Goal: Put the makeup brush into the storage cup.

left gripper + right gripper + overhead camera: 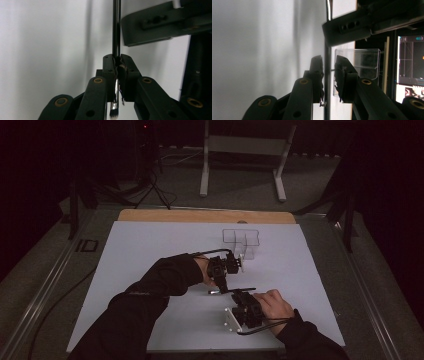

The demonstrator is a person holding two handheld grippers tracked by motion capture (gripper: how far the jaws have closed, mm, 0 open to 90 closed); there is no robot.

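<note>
Matte white sheet over the tabletop [150, 270], a strip of pale wood bare along the far edge. Clear plastic organizer [241, 242] with squared compartments standing upright toward the far side of the sheet, glossy and thin-walled.

Left hand-held gripper [227, 265] just in front of that organizer, black and blocky, gripped by a hand in a dark sleeve. Jaws pressed together on a slim makeup brush [116, 37]: glossy dark cylindrical handle running up and away, silver ferrule and short dark bristle tuft poking out below the pads.

Right hand-held gripper [243, 306] nearer the front edge, close beside the left one. Jaws narrowly parted, the same thin shiny handle [327, 75] passing between them; contact with the pads cannot be told. Ridged, worn rubber on the pads [340, 72].

Brush lying roughly level between the two grippers, above the sheet.
</note>
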